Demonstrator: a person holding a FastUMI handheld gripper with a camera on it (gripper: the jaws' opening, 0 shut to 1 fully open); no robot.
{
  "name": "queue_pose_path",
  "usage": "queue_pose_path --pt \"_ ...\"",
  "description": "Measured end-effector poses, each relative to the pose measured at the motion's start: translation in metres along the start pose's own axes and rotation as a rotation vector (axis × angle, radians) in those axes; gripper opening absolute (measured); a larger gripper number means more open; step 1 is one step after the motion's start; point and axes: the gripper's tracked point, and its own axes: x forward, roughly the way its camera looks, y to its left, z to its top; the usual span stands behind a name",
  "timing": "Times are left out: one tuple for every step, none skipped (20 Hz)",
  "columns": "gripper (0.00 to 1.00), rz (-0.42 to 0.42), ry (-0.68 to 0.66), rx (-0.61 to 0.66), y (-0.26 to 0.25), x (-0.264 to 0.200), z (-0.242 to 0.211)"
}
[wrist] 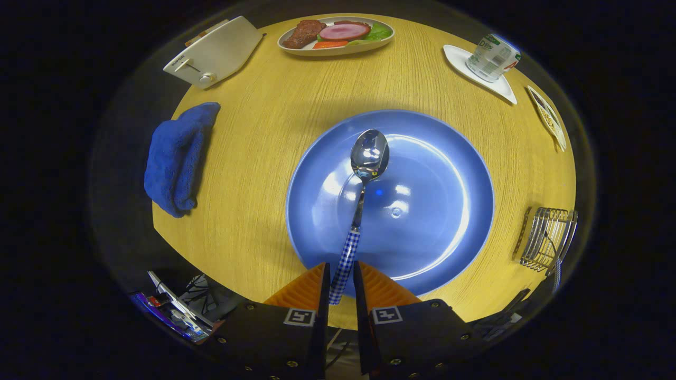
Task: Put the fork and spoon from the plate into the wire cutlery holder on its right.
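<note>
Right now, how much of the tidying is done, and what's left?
About halfway, it seems. No fork lies on the blue plate, and a handle appears to stick out of the wire cutlery holder. In hand: the spoon, its checked handle between the gripper jaws, which look closed on it. Left: carrying it to the holder.

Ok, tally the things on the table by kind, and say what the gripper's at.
Cutlery: 1, spoon, handle between the gripper fingers
Dishes: 4
Wire cutlery holder: 1
Blue cloth: 1
Cup: 1
Toaster: 1
Total: 9
</note>
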Motion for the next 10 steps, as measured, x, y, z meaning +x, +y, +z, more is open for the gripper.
queue_pose_path --pt "0.25 -0.001 0.006 0.004 0.0 0.003 -0.001" --pt "0.25 0.0 0.015 0.005 -0.001 0.004 -0.002" --pt "0.25 0.003 0.019 0.004 0.0 0.006 -0.003" --pt "0.25 -0.001 0.02 -0.002 -0.001 0.008 -0.004" --pt "0.25 -0.003 0.017 -0.003 -0.002 0.009 -0.004" --pt "0.25 -0.005 0.0 0.001 -0.003 0.004 -0.003" --pt "0.2 0.006 0.001 -0.003 -0.002 0.014 -0.004" --pt "0.15 0.008 0.013 -0.022 -0.003 0.006 -0.007" --pt "0.15 0.002 0.016 -0.034 -0.006 0.012 -0.006" --pt "0.04 0.009 0.008 -0.043 -0.007 0.008 -0.008"
